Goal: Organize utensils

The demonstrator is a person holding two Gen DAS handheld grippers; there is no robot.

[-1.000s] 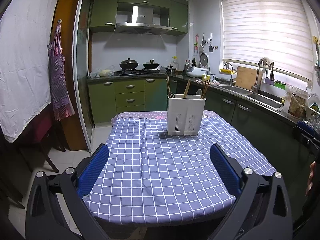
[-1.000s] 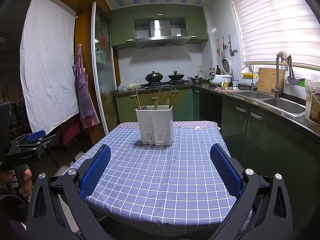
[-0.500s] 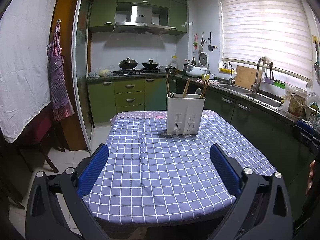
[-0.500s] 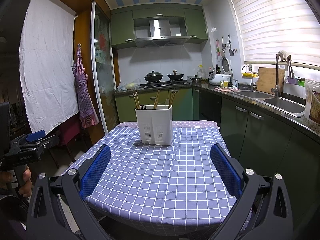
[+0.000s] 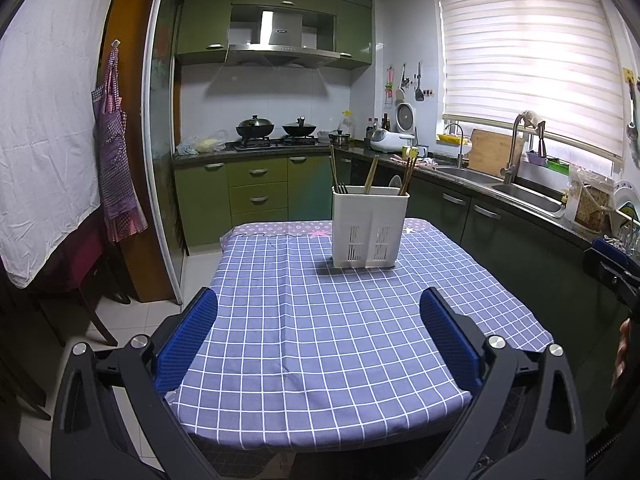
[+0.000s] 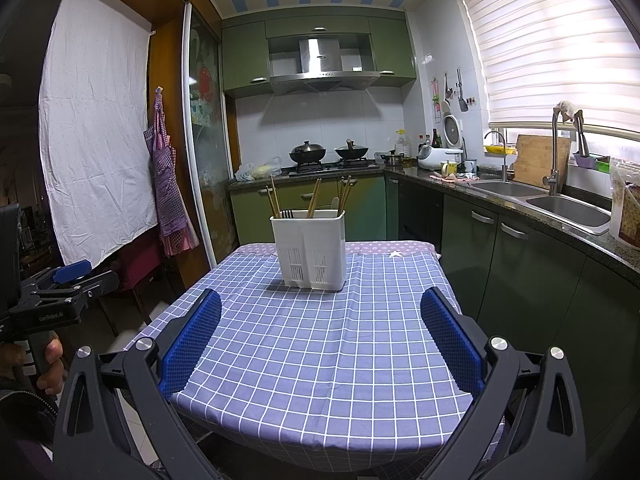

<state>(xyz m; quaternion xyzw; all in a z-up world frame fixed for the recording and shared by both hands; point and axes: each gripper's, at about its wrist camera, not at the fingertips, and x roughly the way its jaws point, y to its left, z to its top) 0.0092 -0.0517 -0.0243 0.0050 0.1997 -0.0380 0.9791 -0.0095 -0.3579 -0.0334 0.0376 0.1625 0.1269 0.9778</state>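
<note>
Apparently the sorting is either finished or not begun, for the tabletop [image 5: 320, 352] under its blue checked cloth carries only the white utensil holder [image 5: 370, 228], which stands upright toward the far edge, somewhat right of centre in the left wrist view. Several wooden chopsticks [image 5: 371, 176] lean out of its compartments, and dark fork tines [image 6: 287, 213] show at its left end; a pale utensil tip also rises near the right end, though which compartment holds it I cannot tell. No loose utensil lies on the cloth in either view, so my judgement is that little or nothing is left to gather from this surface. The left gripper [image 5: 318, 336] hangs just off the near edge, level and aimed at the holder, its blue pads spread wide with nothing between them. The right gripper [image 6: 320, 338] sits likewise at the near edge, a little further right, jaws wide apart and empty. Both are well apart from the holder. The hand [image 6: 48, 364] gripping the left tool's handle shows at the lower left of the right wrist view.
</note>
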